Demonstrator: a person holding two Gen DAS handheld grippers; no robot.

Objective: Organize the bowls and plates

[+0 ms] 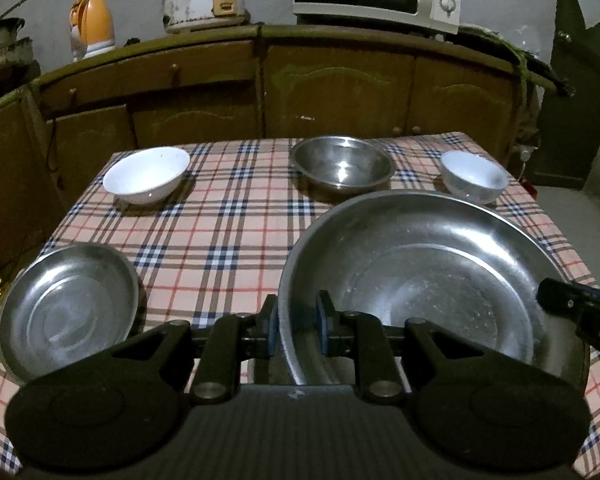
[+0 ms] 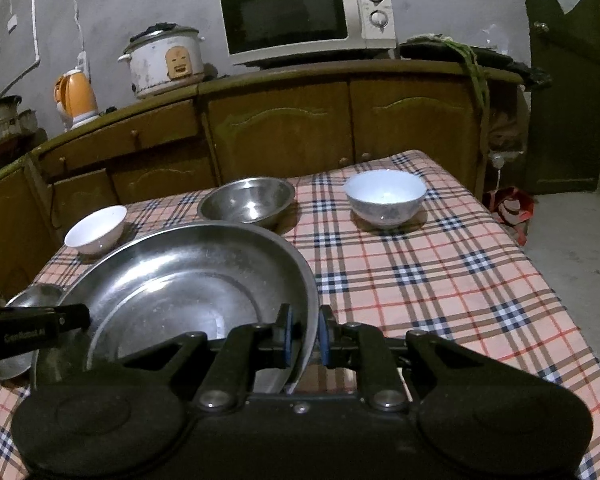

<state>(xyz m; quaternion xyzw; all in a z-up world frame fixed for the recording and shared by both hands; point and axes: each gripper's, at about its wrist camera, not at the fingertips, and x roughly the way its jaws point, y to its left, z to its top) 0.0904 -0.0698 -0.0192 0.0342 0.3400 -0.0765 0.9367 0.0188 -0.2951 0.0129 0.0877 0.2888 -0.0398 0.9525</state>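
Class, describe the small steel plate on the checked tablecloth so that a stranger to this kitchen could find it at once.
Start at the table with the checked cloth in front of the wooden cabinets. Go to its near left corner: the small steel plate lies there alone. Unlike the large steel plate beside it, no gripper holds it, and it is flat and shallow, not deep like the bowls at the far edge.

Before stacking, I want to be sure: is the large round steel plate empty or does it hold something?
Empty. The large round steel plate shows only its bare, shiny bottom in both wrist views.
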